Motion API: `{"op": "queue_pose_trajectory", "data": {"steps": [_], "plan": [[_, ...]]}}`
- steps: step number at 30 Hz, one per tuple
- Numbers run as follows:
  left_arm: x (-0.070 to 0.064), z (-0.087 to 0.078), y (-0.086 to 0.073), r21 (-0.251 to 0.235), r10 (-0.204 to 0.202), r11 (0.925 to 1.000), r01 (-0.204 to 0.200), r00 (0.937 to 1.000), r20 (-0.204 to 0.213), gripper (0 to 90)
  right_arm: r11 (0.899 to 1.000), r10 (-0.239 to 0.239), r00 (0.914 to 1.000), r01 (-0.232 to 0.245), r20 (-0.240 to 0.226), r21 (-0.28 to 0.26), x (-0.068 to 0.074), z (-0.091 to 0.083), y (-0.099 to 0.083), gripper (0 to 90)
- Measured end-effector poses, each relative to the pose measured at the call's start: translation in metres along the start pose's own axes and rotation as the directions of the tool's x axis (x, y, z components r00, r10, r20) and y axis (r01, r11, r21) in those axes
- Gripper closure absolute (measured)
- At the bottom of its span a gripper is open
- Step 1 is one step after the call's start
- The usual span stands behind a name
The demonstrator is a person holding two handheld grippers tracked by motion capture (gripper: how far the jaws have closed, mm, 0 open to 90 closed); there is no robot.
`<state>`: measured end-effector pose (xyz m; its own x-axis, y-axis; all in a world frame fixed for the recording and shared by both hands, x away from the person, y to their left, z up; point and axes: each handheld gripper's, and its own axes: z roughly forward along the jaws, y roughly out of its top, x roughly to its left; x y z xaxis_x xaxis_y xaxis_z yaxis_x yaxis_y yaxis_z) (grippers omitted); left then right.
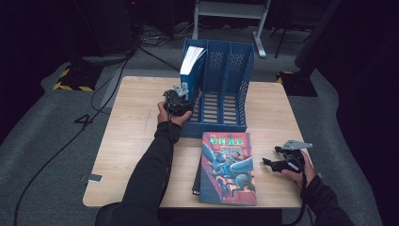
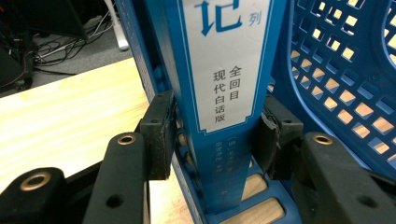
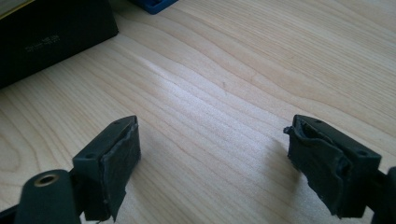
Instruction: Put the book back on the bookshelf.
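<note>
At 12 o'clock: blue file rack (image 1: 234, 84) on the desk (image 1: 136, 141), blue book (image 2: 224, 93) upright in its leftmost slot.
Your left tool (image 1: 179, 100): clamped on that book's spine.
Your right tool (image 3: 215, 163): at 4 o'clock, jaws wide apart over bare wood.
At 6 o'clock: illustrated book (image 1: 228, 167) lying flat.

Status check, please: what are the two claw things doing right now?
Left gripper shut on blue book, upright in file rack. Right gripper open over table. Nothing blocking.
</note>
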<state>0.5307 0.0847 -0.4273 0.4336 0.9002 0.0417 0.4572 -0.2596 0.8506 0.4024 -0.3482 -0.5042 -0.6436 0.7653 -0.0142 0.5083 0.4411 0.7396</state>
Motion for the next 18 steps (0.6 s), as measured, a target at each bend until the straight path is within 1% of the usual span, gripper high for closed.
{"op": "queue_pose_trajectory", "data": {"steps": [3,10,11,13,15,17,18], "plan": [[-0.002,0.002,0.002,0.006,0.013,0.9999,-0.013,0.9999,-0.008,54.2,1.0,0.001,1.0,-0.001,0.001,0.0,0.0,0.0,0.0,17.2],[-0.002,0.001,0.002,0.013,0.008,0.9999,-0.008,0.9999,-0.007,54.0,1.0,-0.001,1.0,0.001,0.001,0.0,0.0,0.0,0.0,17.2],[-0.001,0.001,0.002,0.014,0.014,0.9998,-0.014,0.9999,-0.005,54.0,1.0,-0.002,1.0,0.002,0.002,0.001,0.0,0.0,0.0,17.2],[-0.001,-0.001,0.0,0.008,0.002,1.0,-0.002,1.0,-0.002,54.0,1.0,-0.001,1.0,0.001,0.001,0.001,0.0,0.0,0.0,17.2],[-0.001,-0.003,-0.002,0.0,0.0,1.0,0.0,1.0,0.003,54.2,1.0,-0.001,1.0,0.001,0.001,0.001,0.0,0.0,0.0,17.2],[0.0,-0.007,-0.005,-0.015,-0.001,0.9999,0.001,0.9999,0.011,54.7,1.0,-0.002,1.0,0.002,0.002,0.0,0.0,0.0,0.0,17.2],[0.001,-0.01,-0.006,-0.023,0.007,0.9997,-0.006,0.9999,0.016,54.7,1.0,-0.003,1.0,0.003,0.002,0.0,0.0,0.0,0.0,17.2]]}}
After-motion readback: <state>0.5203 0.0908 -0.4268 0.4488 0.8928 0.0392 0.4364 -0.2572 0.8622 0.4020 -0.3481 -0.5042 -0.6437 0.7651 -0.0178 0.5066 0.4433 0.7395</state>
